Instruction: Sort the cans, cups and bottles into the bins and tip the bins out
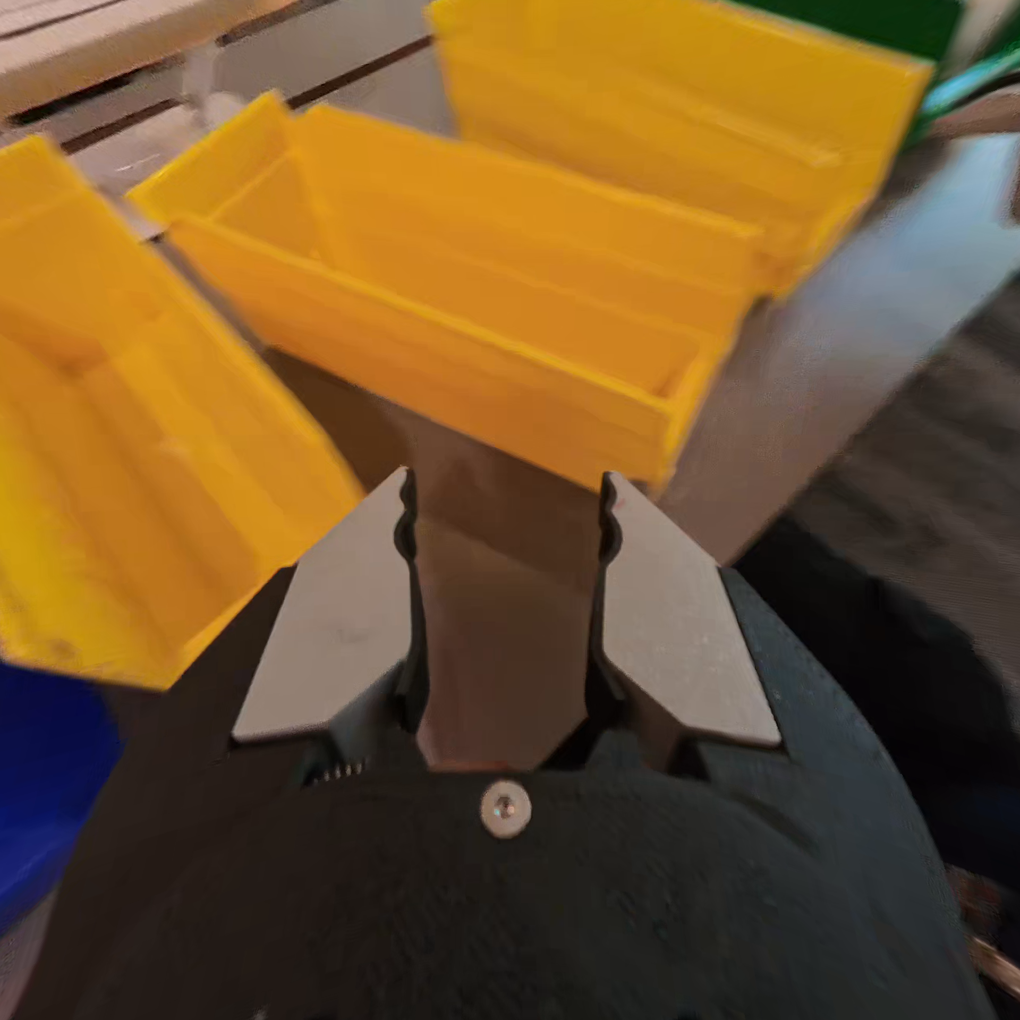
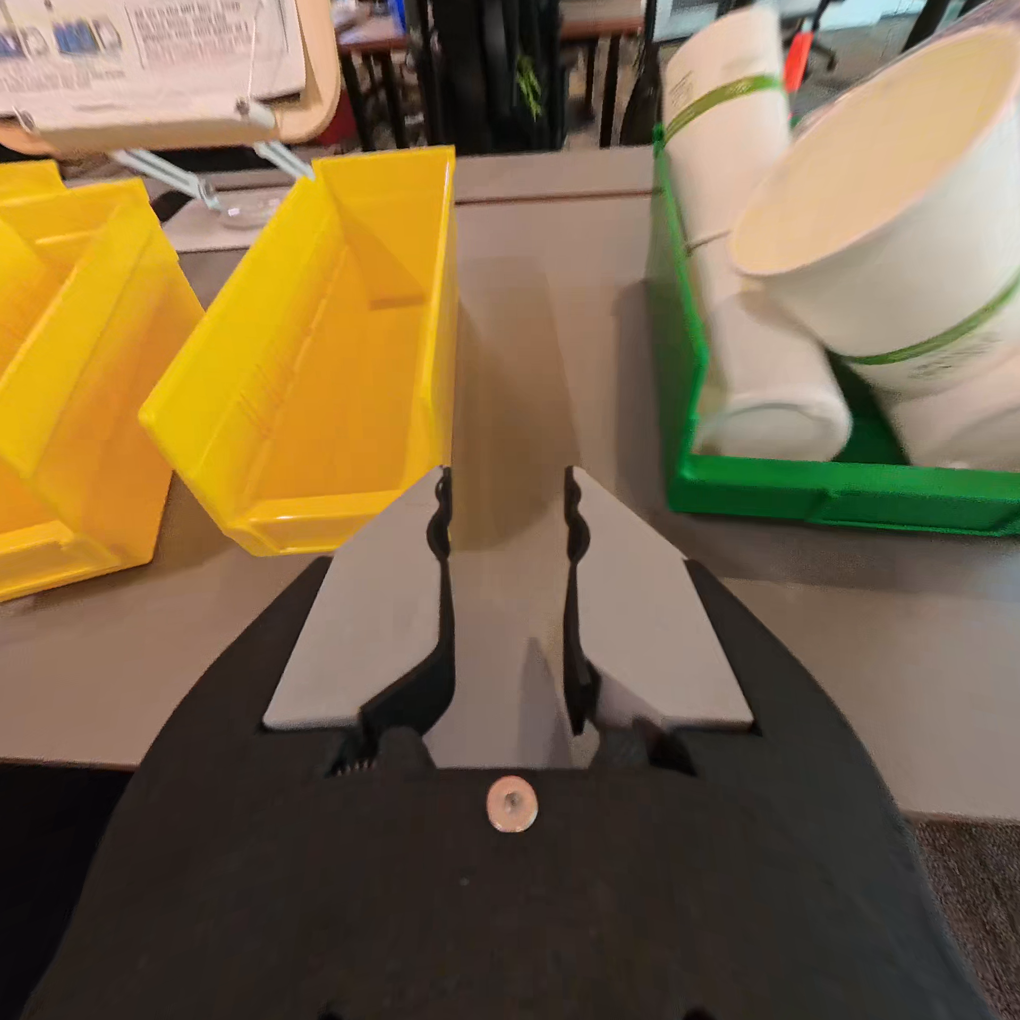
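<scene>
In the left wrist view three yellow bins lie side by side: a near left bin [image 1: 127, 441], a middle bin [image 1: 452, 309] and a far bin [image 1: 679, 121]. They look empty. My left gripper [image 1: 505, 485] is open and empty, above the table between the left and middle bins. In the right wrist view my right gripper [image 2: 508, 480] is open and empty over bare table, between an empty yellow bin [image 2: 309, 375] and a green bin [image 2: 828, 497]. The green bin holds several white paper cups [image 2: 894, 232] lying tilted. No cans or bottles are in view.
Another yellow bin [image 2: 72, 359] stands at the left of the right wrist view. The grey table [image 2: 519, 342] ends at a front edge near the gripper. A blue thing [image 1: 38, 773] sits low left in the left wrist view. A chair and clutter stand behind the table.
</scene>
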`<state>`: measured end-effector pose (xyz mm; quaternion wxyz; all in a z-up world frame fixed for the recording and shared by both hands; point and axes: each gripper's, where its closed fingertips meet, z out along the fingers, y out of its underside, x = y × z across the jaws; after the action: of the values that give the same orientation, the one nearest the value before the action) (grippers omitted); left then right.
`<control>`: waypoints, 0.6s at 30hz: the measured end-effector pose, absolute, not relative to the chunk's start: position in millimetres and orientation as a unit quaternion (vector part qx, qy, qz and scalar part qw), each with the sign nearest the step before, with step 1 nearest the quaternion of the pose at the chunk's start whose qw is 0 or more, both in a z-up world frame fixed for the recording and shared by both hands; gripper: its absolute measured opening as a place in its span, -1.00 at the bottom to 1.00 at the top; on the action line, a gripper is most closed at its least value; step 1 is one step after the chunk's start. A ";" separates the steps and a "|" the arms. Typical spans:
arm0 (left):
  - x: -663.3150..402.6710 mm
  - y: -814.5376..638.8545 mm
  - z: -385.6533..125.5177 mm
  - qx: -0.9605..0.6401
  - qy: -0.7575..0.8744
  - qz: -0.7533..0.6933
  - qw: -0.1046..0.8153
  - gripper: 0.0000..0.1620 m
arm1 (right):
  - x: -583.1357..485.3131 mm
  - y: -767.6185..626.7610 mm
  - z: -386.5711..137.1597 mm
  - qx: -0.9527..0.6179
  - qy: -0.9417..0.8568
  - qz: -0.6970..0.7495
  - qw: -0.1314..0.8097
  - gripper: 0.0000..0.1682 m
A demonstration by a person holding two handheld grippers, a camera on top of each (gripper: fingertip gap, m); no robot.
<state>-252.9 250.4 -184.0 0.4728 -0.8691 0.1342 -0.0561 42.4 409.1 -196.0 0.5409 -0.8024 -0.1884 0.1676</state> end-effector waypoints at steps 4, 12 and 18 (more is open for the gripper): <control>-208.2 262.7 -177.9 -0.860 0.147 -0.086 0.481 -0.07 | 63.1 391.9 -181.5 -0.787 -0.182 0.189 0.558 -0.51; -244.1 317.3 -229.5 -0.903 0.157 0.054 0.397 -0.32 | 76.8 370.3 -173.9 -0.778 -0.223 0.143 0.569 -0.50; -256.3 336.0 -233.1 -0.910 0.204 0.008 0.360 -0.28 | 117.2 387.2 -169.5 -0.779 -0.194 0.122 0.583 -0.40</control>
<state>-256.3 336.0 -233.1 0.3602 -0.9102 0.2045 0.0076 117.2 387.2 -169.5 0.5832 -0.7793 -0.1941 0.1220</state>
